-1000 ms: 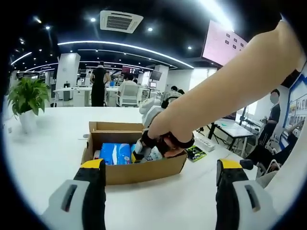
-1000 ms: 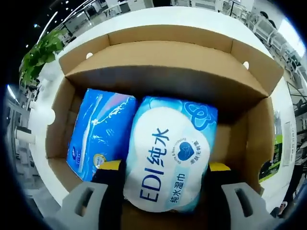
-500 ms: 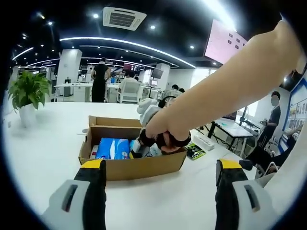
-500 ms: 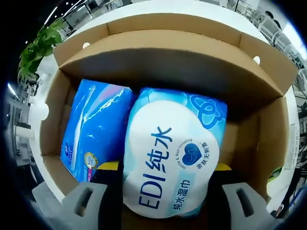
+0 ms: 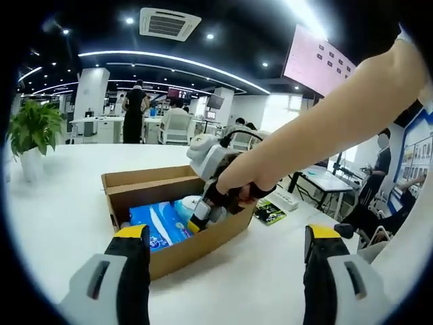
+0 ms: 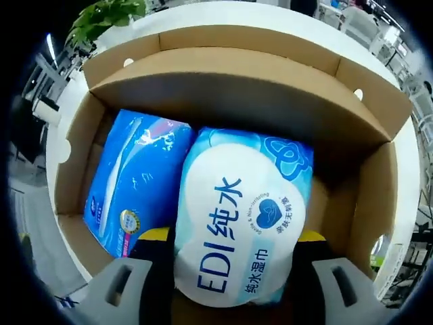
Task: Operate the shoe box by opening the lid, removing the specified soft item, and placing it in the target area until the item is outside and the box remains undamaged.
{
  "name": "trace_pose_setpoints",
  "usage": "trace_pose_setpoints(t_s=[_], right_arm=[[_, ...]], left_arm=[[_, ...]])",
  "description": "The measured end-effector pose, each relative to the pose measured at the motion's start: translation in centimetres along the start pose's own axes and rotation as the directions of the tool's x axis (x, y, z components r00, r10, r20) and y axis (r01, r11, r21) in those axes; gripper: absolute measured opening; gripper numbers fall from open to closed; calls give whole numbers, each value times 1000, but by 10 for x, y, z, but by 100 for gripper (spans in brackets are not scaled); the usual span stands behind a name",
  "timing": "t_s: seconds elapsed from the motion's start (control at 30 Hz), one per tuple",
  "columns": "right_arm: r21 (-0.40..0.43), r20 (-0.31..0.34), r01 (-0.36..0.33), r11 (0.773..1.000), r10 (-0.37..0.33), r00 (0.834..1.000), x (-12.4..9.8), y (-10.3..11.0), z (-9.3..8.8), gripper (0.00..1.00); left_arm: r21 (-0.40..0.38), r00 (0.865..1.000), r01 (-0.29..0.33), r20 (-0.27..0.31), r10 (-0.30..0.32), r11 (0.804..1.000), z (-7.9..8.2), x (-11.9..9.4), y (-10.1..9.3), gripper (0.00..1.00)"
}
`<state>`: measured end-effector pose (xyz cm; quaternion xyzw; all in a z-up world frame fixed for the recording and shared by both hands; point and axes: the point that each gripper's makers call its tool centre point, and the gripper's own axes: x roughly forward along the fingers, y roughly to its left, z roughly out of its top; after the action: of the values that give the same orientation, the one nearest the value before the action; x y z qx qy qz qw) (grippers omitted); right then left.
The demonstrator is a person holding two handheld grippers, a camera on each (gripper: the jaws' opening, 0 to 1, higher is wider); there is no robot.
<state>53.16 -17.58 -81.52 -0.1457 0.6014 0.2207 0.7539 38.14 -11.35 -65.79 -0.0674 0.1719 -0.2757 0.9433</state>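
Wet-wipe pack clamped by right hand-held gripper, near box wall; left spread, empty.

- An open-plan office, seen in the left gripper view.
- A dark ceiling with curved strip lights, recessed spotlights and a cassette air-conditioning unit.
- Long white tables: a near table, and far desks with chairs where people stand or sit.
- A large wall screen high on the right.
- A potted plant on the near table at the left.
- A white pillar stands far left.
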Motion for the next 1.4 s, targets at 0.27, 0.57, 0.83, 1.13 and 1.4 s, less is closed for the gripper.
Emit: trace_pose_setpoints(t_s=[0.27,0.57,0.83,1.13,1.4], right_arm=[[137,6,58,989,-60,998,13,-4,-1,72],[126,6,78,989,-79,997,8,-2,-7,72],[61,42,20,998,-23,999,3,-2,-7,70],[80,107,-67,995,58,993,-4,-2,2,64],[100,148,-74,992,59,987,-11,-5,4,62]], left_arm=[[-13,1000,-6,-2,6,1000,-2,2,5,96],[-15,1000,16,-25,-16,1000,-5,11,1,95],[3,999,41,-30,-41,999,-3,16,-10,94],[1,998,49,-28,-49,999,-4,14,-17,94],[-17,999,40,-31,-41,999,-9,9,-17,93]])
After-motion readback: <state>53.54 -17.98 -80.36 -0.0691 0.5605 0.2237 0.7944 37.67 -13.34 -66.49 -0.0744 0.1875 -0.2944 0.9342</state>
